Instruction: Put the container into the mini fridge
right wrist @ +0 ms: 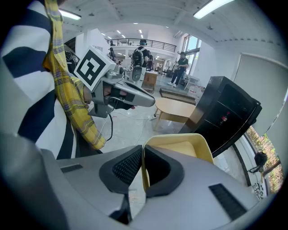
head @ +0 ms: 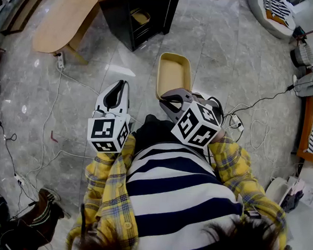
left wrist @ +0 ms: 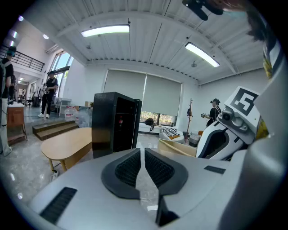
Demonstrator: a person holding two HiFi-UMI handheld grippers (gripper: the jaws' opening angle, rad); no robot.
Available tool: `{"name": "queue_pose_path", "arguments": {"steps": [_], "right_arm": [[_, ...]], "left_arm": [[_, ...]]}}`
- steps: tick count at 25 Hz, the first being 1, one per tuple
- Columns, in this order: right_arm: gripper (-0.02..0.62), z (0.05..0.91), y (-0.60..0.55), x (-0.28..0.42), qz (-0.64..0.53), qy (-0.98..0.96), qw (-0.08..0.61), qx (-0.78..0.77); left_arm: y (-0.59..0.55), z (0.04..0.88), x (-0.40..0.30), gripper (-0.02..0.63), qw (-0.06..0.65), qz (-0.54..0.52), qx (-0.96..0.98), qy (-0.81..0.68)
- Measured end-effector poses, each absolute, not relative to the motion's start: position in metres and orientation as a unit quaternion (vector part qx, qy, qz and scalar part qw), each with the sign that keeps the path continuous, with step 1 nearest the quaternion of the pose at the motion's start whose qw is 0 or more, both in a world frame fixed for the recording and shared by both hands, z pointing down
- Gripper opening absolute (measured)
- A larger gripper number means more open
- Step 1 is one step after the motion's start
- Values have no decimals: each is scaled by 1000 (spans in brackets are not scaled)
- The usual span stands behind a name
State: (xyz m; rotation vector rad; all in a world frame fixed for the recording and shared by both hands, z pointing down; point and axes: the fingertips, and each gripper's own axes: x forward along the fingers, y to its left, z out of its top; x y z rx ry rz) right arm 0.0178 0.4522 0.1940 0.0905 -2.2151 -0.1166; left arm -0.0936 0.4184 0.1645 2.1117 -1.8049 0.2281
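A pale yellow open container (head: 173, 75) hangs over the grey floor in front of me, and my right gripper (head: 170, 102) is shut on the wall at its near end. In the right gripper view the wall (right wrist: 145, 157) sits pinched between the dark pads. The black mini fridge (head: 140, 11) stands beyond it with its front open; it also shows in the left gripper view (left wrist: 114, 126) and the right gripper view (right wrist: 225, 117). My left gripper (head: 114, 96) is held to the left of the container, its pads (left wrist: 130, 168) close together with nothing between them.
A light wooden table (head: 62, 16) stands left of the fridge. Cables and a power strip (head: 59, 61) trail over the floor at left, more cables (head: 253, 120) at right. A round striped cushion (head: 274, 12) lies at the far right. People stand far off (right wrist: 143, 51).
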Motion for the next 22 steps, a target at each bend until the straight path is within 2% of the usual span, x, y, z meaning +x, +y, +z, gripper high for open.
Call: {"name": "queue_pose_path", "arguments": {"steps": [22], "right_arm": [[41,200,415,42,-25,-895,442,51]], "left_arm": [[388,179,-64,40,189,91,756,-619]]}}
